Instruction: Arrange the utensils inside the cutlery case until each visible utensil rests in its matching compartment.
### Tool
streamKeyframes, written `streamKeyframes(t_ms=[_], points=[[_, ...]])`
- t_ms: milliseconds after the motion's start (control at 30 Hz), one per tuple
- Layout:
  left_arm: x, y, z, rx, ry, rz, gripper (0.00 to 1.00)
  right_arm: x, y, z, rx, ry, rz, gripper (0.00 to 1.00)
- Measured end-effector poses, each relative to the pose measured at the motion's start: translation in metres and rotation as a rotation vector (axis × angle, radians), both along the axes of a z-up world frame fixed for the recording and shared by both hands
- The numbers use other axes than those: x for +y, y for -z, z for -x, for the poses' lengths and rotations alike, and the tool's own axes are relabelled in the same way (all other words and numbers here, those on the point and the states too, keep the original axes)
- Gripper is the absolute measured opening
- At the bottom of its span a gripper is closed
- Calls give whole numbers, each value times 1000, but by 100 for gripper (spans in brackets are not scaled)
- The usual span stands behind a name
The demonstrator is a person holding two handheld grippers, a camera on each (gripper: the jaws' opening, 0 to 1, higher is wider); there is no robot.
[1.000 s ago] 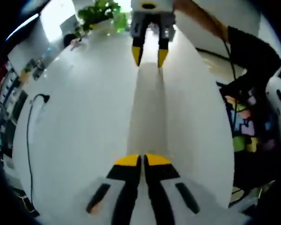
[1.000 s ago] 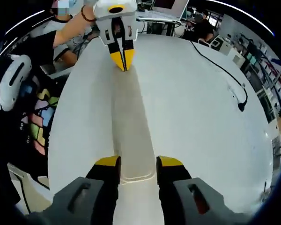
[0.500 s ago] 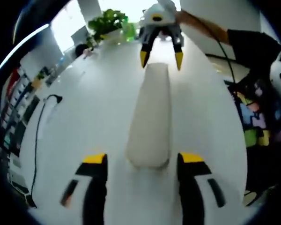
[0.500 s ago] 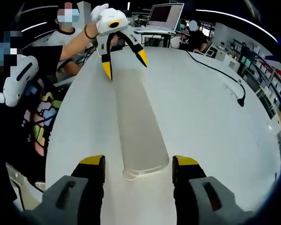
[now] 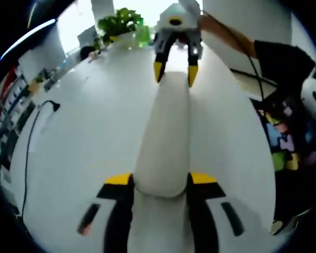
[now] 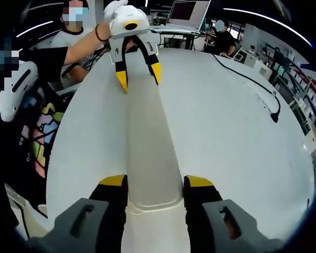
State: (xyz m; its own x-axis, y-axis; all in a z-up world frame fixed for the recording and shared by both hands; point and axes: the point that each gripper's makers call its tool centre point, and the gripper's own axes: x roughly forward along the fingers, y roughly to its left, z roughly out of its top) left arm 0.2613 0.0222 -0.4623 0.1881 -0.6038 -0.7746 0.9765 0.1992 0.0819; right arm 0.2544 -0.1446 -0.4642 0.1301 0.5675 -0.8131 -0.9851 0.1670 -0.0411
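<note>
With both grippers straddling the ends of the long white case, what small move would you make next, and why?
Probably close both grippers on the cutlery case: the right gripper and left gripper each bracket an end with jaws apart, and the case looks shut, with no utensils showing.

A long white cutlery case (image 6: 147,153) lies on the white surface (image 6: 226,137). The right gripper (image 6: 154,184) has a jaw on each side of the case's near end. At the far end, the left gripper (image 6: 138,76) stands with its yellow-tipped jaws apart.
</note>
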Motion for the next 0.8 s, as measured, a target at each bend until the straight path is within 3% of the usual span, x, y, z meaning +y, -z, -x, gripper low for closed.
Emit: streamKeyframes(t_ms=[233, 567, 800], points=[[1, 0, -4, 1, -14, -4, 42, 0, -1, -7, 2, -3, -5, 42], [7, -7, -32, -4, -51, 13, 42, 5, -7, -27, 8, 22, -22, 42], [10, -5, -38, -8, -57, -1, 42, 7, -1, -36, 2, 13, -24, 42]])
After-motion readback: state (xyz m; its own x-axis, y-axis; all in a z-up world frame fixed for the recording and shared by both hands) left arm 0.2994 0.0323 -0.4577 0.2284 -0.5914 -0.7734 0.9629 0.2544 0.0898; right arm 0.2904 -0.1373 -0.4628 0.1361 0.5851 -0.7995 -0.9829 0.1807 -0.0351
